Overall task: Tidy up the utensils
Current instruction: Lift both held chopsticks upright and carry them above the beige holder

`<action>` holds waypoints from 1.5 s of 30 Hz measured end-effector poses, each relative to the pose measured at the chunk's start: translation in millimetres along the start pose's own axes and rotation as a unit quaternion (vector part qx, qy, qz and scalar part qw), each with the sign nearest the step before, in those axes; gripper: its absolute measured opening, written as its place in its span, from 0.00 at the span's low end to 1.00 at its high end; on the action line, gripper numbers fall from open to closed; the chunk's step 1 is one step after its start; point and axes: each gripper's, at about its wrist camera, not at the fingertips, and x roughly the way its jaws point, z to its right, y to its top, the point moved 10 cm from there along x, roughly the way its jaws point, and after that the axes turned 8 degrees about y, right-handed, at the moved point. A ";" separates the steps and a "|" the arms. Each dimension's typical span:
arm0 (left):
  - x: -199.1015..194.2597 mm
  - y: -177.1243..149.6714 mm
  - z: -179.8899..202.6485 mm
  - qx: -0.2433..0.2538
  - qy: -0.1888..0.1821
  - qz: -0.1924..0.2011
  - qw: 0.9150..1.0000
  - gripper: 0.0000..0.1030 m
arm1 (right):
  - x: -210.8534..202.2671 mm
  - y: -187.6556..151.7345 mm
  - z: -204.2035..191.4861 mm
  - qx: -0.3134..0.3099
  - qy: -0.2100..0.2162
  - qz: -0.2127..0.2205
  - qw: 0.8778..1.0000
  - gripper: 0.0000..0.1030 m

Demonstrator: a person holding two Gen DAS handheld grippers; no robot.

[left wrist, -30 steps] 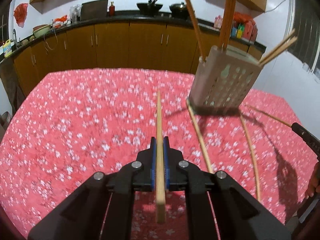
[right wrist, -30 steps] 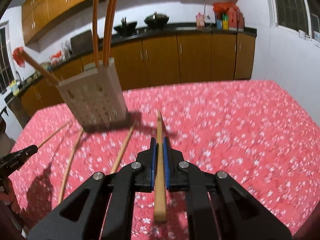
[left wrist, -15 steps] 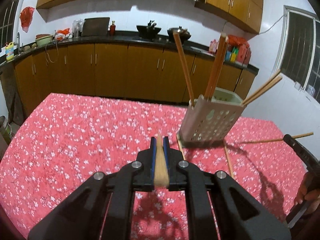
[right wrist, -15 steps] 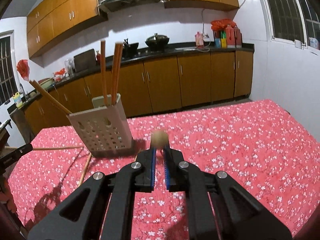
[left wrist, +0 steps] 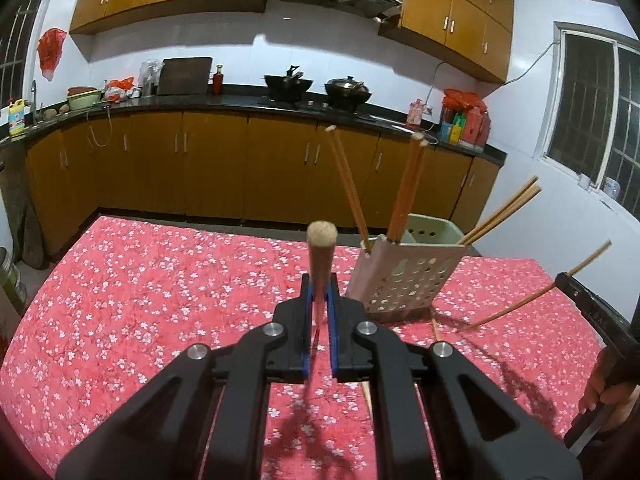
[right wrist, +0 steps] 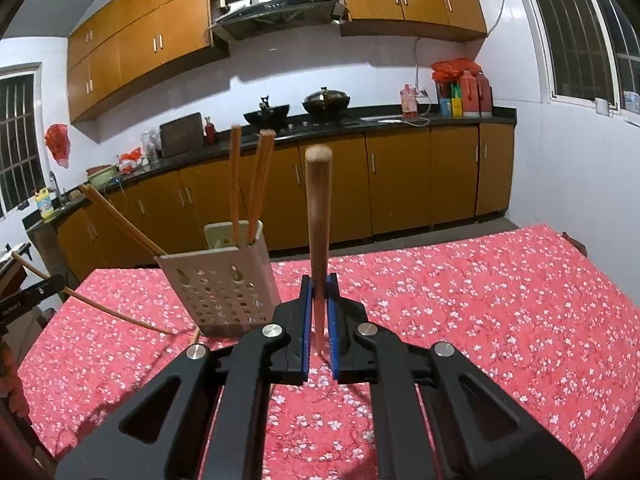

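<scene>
My left gripper (left wrist: 319,312) is shut on a wooden chopstick (left wrist: 321,256) that points up and toward the camera. My right gripper (right wrist: 319,312) is shut on another wooden chopstick (right wrist: 318,216), tilted upward. A perforated beige utensil holder (left wrist: 404,280) stands on the table, right of the left gripper and left of the right gripper (right wrist: 218,280). Several chopsticks (left wrist: 404,188) stand in it. A loose chopstick (left wrist: 435,326) lies on the cloth by the holder's base. The right gripper's chopstick also shows at the right of the left wrist view (left wrist: 536,294).
The table carries a red floral cloth (left wrist: 140,300). Kitchen counter and wooden cabinets (left wrist: 208,168) run along the far wall, with woks (left wrist: 288,82) on the stove. A window (right wrist: 580,28) is on the right wall.
Both grippers have lifted and tilted up, each raising its chopstick off the table until it points toward the camera. The holder now appears lower and farther away.
</scene>
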 end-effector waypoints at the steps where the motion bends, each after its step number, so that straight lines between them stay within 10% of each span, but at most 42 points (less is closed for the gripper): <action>1: -3.0 3.0 2.8 0.000 -0.009 0.001 1.000 0.08 | -2.1 3.6 -1.9 0.001 0.006 0.003 1.000 0.07; 11: -39.1 48.5 48.4 0.019 -0.084 0.044 0.995 0.08 | -36.1 68.4 -50.6 0.005 0.096 0.080 0.992 0.07; 21: -49.3 97.6 80.0 0.027 -0.096 0.090 0.991 0.08 | -30.0 106.9 -70.1 -0.005 0.098 0.144 0.985 0.07; 45: -29.7 161.8 62.6 -0.077 -0.059 0.185 0.978 0.08 | 32.5 91.0 -64.4 -0.010 0.067 0.104 0.992 0.07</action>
